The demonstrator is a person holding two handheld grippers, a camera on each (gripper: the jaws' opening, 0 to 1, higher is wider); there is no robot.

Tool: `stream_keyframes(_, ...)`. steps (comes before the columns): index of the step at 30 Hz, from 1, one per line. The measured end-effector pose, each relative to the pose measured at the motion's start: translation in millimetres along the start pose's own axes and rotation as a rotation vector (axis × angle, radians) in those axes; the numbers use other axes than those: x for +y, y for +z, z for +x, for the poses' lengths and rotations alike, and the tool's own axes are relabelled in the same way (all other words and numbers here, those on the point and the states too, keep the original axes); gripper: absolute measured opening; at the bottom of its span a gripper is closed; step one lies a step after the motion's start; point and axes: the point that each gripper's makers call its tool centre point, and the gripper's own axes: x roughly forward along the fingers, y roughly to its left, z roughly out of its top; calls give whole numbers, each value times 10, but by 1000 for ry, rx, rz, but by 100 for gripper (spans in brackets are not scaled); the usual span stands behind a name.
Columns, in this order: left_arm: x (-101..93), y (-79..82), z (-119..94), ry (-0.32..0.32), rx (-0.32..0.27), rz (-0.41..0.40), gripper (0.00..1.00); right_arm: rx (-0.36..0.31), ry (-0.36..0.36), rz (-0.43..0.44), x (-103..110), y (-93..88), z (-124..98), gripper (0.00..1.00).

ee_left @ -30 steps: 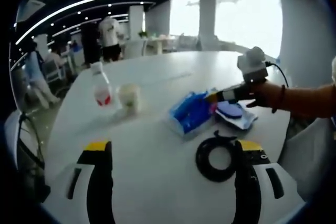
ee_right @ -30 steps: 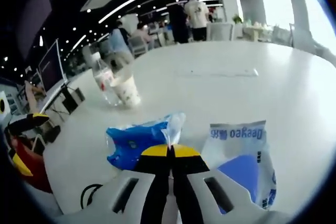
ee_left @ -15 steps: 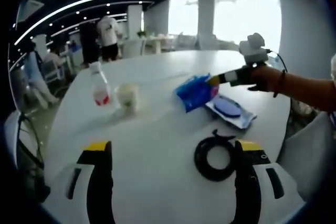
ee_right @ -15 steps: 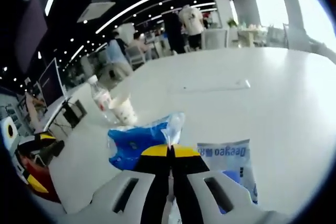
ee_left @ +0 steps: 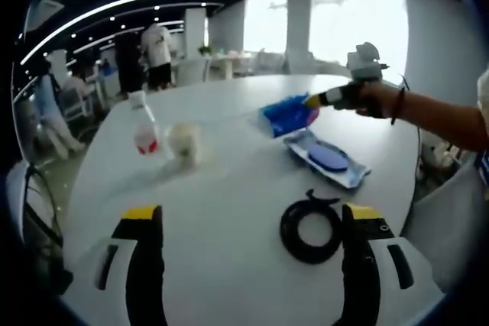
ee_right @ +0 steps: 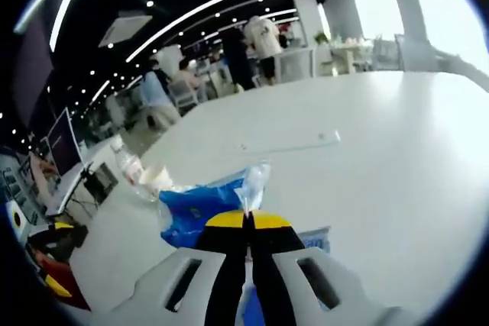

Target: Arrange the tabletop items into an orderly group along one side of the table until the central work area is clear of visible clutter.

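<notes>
Left claw (ee_left: pixel 248 227) hangs low in the frame, jaws spread wide over the white surface (ee_left: pixel 221 188), nothing between them. Just beyond, lower centre-right, sits the black ring (ee_left: pixel 311 230), lying flat. Past that, right of centre, the flat white packet (ee_left: pixel 327 158) rests on the surface. Upper right, the right claw (ee_left: pixel 312 101) is clamped tight on the blue bag (ee_left: pixel 286 114), held up off the surface. Seen from the right gripper view, the pinch is on a thin clear edge of the bag (ee_right: pixel 200 205), so it could slip or tear and drop. Far left, the bottle (ee_left: pixel 145 124) and cup (ee_left: pixel 182 141) stand close together: a swinging bag could topple them.
</notes>
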Motion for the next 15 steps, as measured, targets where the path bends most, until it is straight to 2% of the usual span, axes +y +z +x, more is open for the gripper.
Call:
stream_keyframes(4, 8, -5, 1, 2, 4, 4, 94, -14, -28, -19, -144, 58, -19, 1)
stream_keyframes(7, 19, -17, 2, 7, 9, -1, 94, -14, -65, -33, -327, 85, -38, 1)
stream_keyframes(11, 120, -69, 12, 53, 37, -14, 93, -7, -101, -48, -536, 86, -41, 1)
stream_keyframes(15, 90, -76, 10, 38, 35, -18, 93, 6, -126, -55, -680, 88, -18, 1)
